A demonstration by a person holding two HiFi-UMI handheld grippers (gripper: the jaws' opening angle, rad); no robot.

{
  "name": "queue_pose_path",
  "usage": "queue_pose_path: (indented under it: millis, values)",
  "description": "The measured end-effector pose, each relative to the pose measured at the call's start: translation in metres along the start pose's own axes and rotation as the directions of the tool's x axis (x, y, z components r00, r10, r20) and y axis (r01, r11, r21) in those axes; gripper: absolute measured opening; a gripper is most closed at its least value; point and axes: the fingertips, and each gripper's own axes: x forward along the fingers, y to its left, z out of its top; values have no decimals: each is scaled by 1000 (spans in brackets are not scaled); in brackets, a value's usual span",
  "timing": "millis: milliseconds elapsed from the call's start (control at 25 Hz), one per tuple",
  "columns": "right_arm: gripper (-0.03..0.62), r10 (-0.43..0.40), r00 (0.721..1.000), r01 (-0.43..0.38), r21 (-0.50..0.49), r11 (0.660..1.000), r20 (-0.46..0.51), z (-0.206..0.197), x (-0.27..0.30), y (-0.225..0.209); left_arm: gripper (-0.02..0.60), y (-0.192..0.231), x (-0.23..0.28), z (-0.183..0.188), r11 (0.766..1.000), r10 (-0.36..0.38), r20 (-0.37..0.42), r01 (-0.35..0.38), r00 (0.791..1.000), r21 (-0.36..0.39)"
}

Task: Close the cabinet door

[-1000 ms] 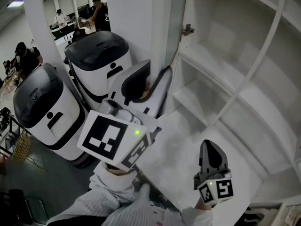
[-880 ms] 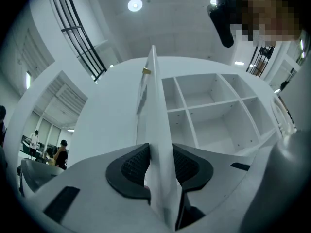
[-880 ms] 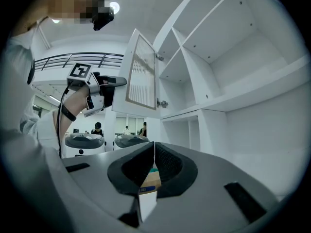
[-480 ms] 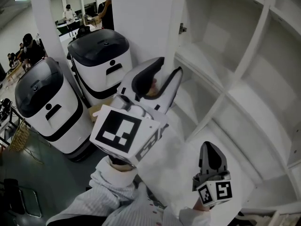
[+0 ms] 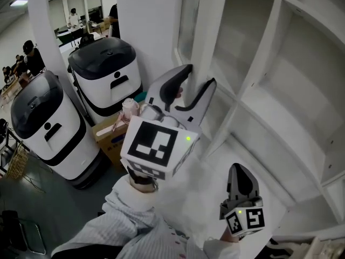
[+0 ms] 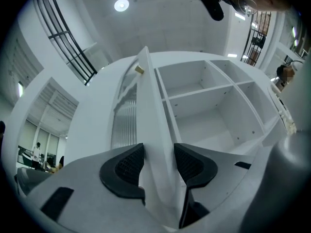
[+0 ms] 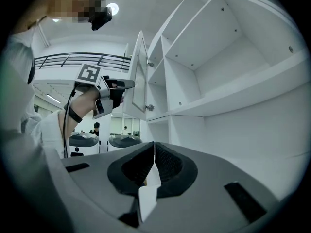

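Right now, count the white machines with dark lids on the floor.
2. The first machine stands by the white wall; the second machine stands left of it, nearer the picture's edge. Others may be hidden.

Head view. The cabinet door (image 5: 207, 36) runs off the top edge and the shelves (image 5: 280, 107) off the right. I cannot tell apart the people (image 5: 29, 61) at far left: too small. My hold on the right gripper (image 5: 240, 169) falls below the bottom edge.

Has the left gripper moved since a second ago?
Yes. The left gripper has shifted away from the black-lidded units toward the shelves, with the door edge between its jaws, which have just been opening.
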Motion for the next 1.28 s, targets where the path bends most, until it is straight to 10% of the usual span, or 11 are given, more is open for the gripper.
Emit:
queue_pose_path:
  millis: [1280]
  values:
    - [14,-83,997,83,46,995,-1,-17,-28,-48,206,-44,69,-18,997,-80,-11,80,997,14]
